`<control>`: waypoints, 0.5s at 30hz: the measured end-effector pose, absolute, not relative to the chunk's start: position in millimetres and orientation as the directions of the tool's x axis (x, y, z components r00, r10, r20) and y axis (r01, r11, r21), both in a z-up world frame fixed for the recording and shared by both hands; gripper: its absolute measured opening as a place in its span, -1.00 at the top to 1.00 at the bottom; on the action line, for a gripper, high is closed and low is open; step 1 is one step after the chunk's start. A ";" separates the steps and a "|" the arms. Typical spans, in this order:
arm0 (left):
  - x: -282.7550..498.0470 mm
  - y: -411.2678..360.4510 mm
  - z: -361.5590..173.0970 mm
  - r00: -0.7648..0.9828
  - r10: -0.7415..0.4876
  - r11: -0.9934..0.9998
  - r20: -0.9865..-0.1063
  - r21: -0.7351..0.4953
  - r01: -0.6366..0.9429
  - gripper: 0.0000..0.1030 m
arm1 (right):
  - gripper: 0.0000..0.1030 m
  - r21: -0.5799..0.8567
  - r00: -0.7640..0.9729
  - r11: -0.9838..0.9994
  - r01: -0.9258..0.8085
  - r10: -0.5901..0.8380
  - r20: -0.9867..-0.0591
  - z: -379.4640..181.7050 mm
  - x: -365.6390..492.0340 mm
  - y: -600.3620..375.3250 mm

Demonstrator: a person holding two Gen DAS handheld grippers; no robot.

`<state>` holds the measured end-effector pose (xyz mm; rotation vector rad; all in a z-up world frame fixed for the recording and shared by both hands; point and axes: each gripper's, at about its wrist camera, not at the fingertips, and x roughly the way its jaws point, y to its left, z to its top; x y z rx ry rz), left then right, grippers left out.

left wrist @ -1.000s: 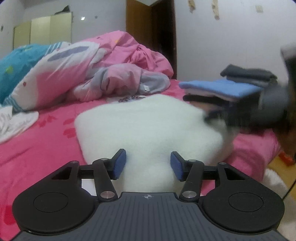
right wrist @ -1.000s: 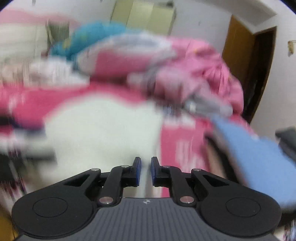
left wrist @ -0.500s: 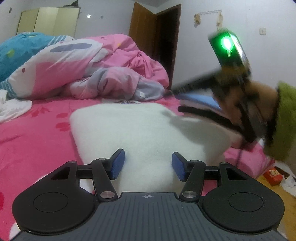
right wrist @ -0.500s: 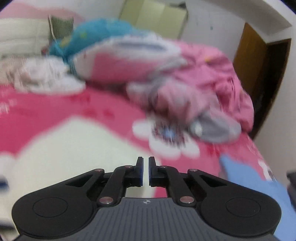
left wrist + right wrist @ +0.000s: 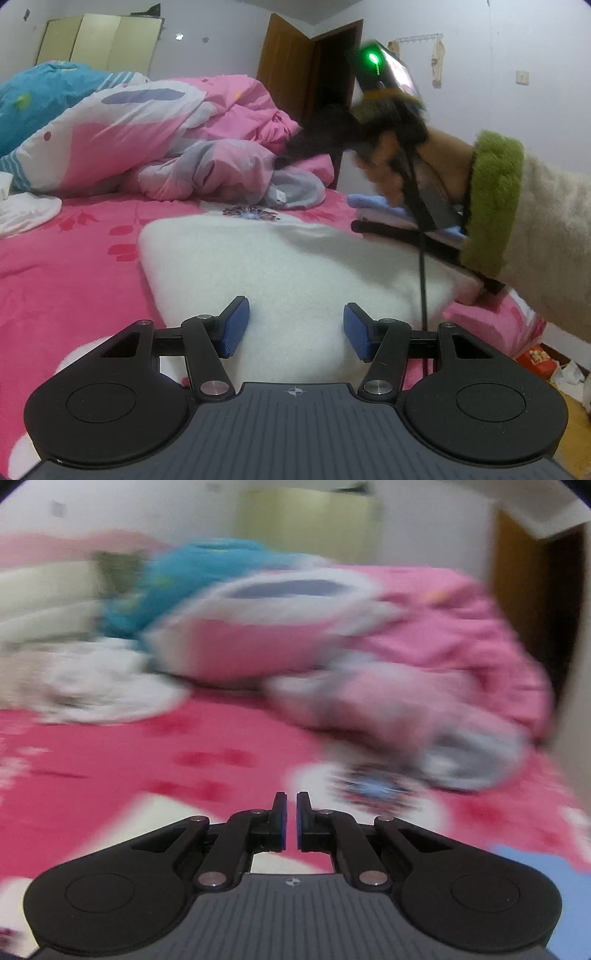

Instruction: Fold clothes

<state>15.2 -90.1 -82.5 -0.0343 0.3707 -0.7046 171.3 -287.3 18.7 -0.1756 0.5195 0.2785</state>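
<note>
A folded white fleece garment [image 5: 291,273] lies flat on the pink bedsheet [image 5: 66,266], near the bed's edge. The left hand-held gripper [image 5: 295,328] hovers low over its near end, jaws apart and empty. The right hand-held gripper [image 5: 291,821], jaws together on nothing, is raised above the garment's far side, beside folded blue clothes [image 5: 373,203].

right view motion-blurred | folded stack [image 5: 373,206] partly hidden by hand [image 5: 413,166]
</note>
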 end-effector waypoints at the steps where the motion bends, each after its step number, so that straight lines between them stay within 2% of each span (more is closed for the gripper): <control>1: 14.9 -90.4 -82.9 0.699 -0.640 0.763 -0.318 -0.156 0.627 -0.10 | 0.94 -0.090 0.799 0.933 -0.349 0.246 -0.549 9.1 177.5 -275.4; 3: 14.6 -91.2 -83.7 0.697 -0.646 0.759 -0.313 -0.159 0.632 -0.10 | 0.96 -0.143 0.700 0.931 -0.336 0.145 -0.699 -43.6 203.0 -256.3; 4: 14.7 -91.7 -83.7 0.698 -0.644 0.760 -0.312 -0.159 0.630 -0.10 | 0.98 -0.149 0.660 0.932 -0.331 0.116 -0.742 -74.2 211.9 -255.1; 7: 15.8 -89.6 -84.2 0.697 -0.647 0.759 -0.309 -0.171 0.628 -0.11 | 0.97 -0.138 0.668 0.942 -0.306 0.109 -0.736 -48.6 214.9 -256.3; 10: 16.8 -86.2 -84.7 0.689 -0.657 0.751 -0.307 -0.187 0.633 -0.11 | 0.96 -0.176 0.728 0.911 -0.373 0.169 -0.665 -3.3 199.8 -238.0; 12: 16.5 -86.1 -84.5 0.689 -0.657 0.751 -0.307 -0.190 0.632 -0.11 | 0.97 -0.084 0.699 0.884 -0.459 0.301 -0.648 10.6 200.8 -224.9; 14: 15.0 -87.0 -85.1 0.693 -0.654 0.754 -0.304 -0.185 0.630 -0.11 | 0.97 -0.015 0.635 0.851 -0.524 0.379 -0.674 -9.6 205.2 -201.3; 15: 14.8 -87.6 -85.7 0.695 -0.651 0.757 -0.306 -0.184 0.628 -0.11 | 0.98 -0.019 0.601 0.851 -0.525 0.355 -0.716 -30.6 212.3 -188.9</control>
